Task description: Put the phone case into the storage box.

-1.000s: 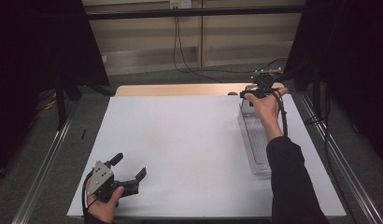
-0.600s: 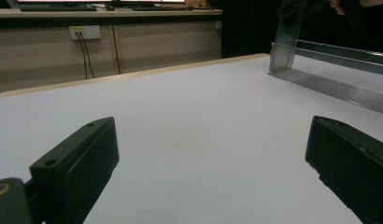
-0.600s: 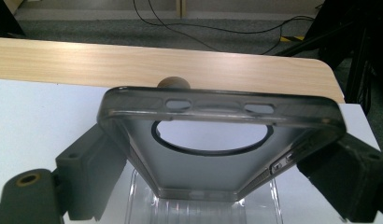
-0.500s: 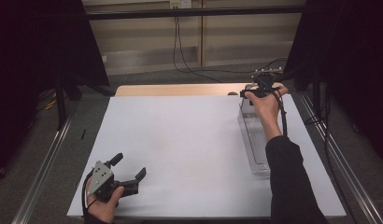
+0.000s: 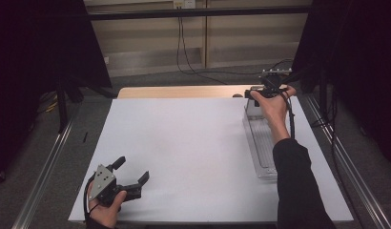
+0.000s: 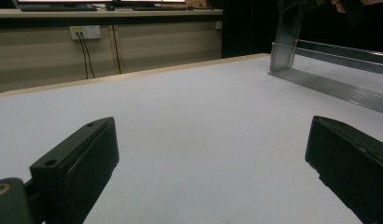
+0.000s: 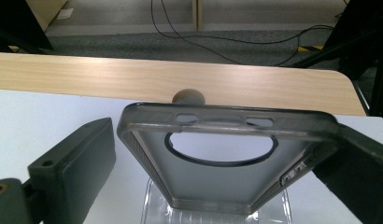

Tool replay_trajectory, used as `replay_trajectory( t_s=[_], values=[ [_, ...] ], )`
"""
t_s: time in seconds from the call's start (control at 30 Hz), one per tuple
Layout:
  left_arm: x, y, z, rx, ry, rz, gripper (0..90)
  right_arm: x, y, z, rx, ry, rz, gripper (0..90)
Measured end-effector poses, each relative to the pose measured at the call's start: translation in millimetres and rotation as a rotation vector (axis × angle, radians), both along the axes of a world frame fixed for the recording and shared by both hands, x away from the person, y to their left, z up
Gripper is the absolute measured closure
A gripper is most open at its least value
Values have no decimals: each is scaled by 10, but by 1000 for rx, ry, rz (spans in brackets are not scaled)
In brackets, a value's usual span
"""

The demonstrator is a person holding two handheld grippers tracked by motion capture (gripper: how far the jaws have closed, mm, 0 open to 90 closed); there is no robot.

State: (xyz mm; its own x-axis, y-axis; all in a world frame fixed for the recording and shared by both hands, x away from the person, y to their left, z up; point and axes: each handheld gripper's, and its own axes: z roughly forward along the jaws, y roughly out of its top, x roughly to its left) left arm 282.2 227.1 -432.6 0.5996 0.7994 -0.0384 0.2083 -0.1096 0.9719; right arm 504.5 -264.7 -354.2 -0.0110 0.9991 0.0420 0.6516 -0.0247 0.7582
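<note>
A white sheet-covered table [image 5: 193,143] with a bare pale wooden strip [image 5: 179,91] along its far edge is standing on grey carpet, flanked by black curtains and metal rails. Cables are hanging from a wall socket [image 5: 183,4] on the beige panelled back wall.

In the high view, the left gripper [image 5: 131,180] is resting at the near left corner of the table, jaws spread wide with nothing between them. The right gripper [image 5: 258,91] is being held at the far right, above the far end of a long clear plastic tray [image 5: 260,143] lying along the right side.

The right gripper view is showing what the high view cannot resolve: a translucent grey phone case with a round camera cut-out [image 7: 227,158], tilted above the tray, its right edge touching the right jaw while the left jaw is standing apart from it. Whether the jaws are actually clamping it cannot be told. The left gripper view is showing the tray's upright end wall [image 6: 285,44] across the table.
</note>
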Motion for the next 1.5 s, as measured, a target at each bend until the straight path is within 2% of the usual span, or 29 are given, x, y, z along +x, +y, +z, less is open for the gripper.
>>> replay_trajectory(
  t_s=[0.37,0.5,0.63,0.73,1.0,1.17,1.2,1.23,1.5],
  values=[
    [1,6,-2,-4,2,8,27,-15,-45,19,32,-23,13,16],
    [-9,4,11,0,-7,7,27,-14,-68,26,61,-29,23,16],
    [-2,0,2,-11,0,12,27,-15,-86,46,69,-58,27,17],
    [6,10,-1,2,-2,5,27,-14,-87,44,68,-67,32,16],
    [-5,6,1,-6,-1,8,27,-33,-83,56,55,-109,38,17],
    [-17,8,2,-16,3,13,27,-39,-93,60,56,-119,40,20],
    [-16,4,4,-19,1,14,27,-43,-98,64,55,-126,37,19],
    [-10,13,8,-1,-6,7,27,-47,-100,69,54,-132,33,20],
    [-17,8,3,-17,2,12,27,-77,-138,128,72,-188,47,20]
  ],
)
